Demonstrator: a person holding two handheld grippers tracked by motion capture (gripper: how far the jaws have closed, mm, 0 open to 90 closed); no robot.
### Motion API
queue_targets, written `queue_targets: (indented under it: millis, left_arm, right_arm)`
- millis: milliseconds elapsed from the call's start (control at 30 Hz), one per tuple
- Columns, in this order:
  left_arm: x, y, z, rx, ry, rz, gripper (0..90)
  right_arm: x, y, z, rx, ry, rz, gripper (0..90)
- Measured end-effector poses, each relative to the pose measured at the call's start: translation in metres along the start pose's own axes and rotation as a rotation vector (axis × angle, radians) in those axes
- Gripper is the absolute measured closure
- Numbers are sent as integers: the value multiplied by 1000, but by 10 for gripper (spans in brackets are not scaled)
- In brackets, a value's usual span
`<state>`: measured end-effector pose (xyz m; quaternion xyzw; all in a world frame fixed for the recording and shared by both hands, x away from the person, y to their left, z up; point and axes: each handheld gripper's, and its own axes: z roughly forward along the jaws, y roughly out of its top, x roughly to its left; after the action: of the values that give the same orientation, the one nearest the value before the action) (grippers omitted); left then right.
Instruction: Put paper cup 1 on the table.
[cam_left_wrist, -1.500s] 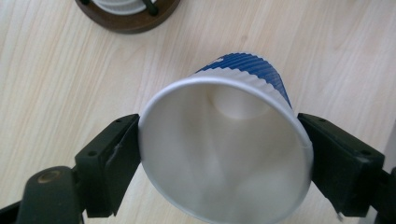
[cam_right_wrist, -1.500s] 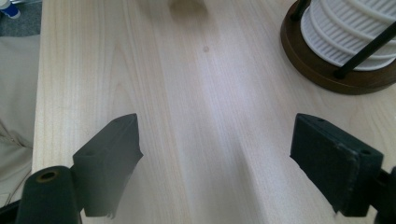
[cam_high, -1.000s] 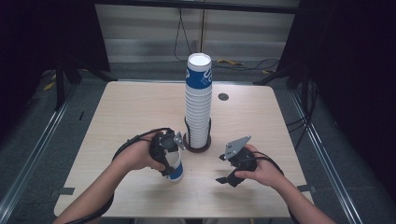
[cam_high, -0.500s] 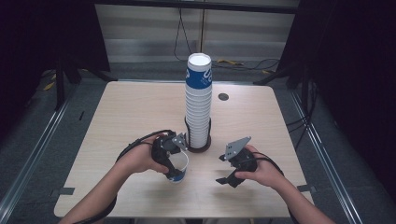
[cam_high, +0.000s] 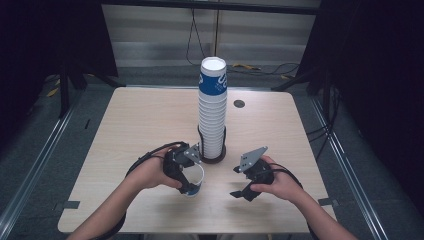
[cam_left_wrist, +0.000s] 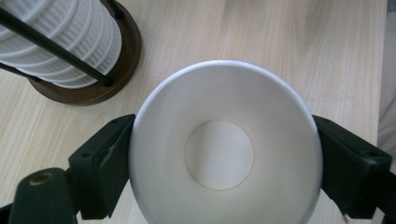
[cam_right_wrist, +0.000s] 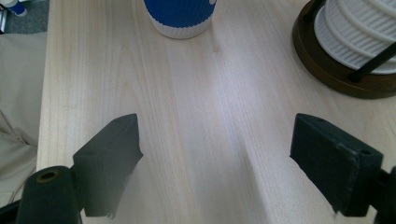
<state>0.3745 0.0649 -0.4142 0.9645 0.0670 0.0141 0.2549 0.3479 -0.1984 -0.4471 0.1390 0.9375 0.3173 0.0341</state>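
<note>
Both black fingers (cam_left_wrist: 109, 163) of the left gripper (cam_high: 186, 172) press against the sides of a paper cup (cam_left_wrist: 226, 149), which sits mouth-up on the table (cam_high: 130, 120) just in front of the cup stack (cam_high: 212, 107), on the person's side of it and slightly to its left. Wide apart with only bare wood between them stand the jaws of the right gripper (cam_high: 239, 181), which hovers near the stack's right front. Farther back, the stack rises in its round dark holder (cam_right_wrist: 327, 60), topped by a blue-banded cup.
</note>
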Motion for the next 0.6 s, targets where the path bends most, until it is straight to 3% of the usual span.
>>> queue_targets:
  millis: [67, 200, 300, 400, 600]
  left_arm:
    - [1, 1, 0, 9, 0, 3, 141]
    - [1, 3, 2, -9, 0, -35, 138]
    - [0, 3, 5, -31, -5, -30, 138]
    - [-2, 2, 11, -12, -21, -17, 135]
    - [-2, -2, 13, -23, -29, -22, 134]
  right_arm:
    - [0, 0, 1, -2, 8, -4, 153]
    - [1, -1, 1, -3, 7, -3, 153]
    - [1, -1, 1, -6, 9, -1, 153]
    - [1, -2, 1, 1, 7, -6, 153]
    - [2, -3, 3, 1, 14, 4, 153]
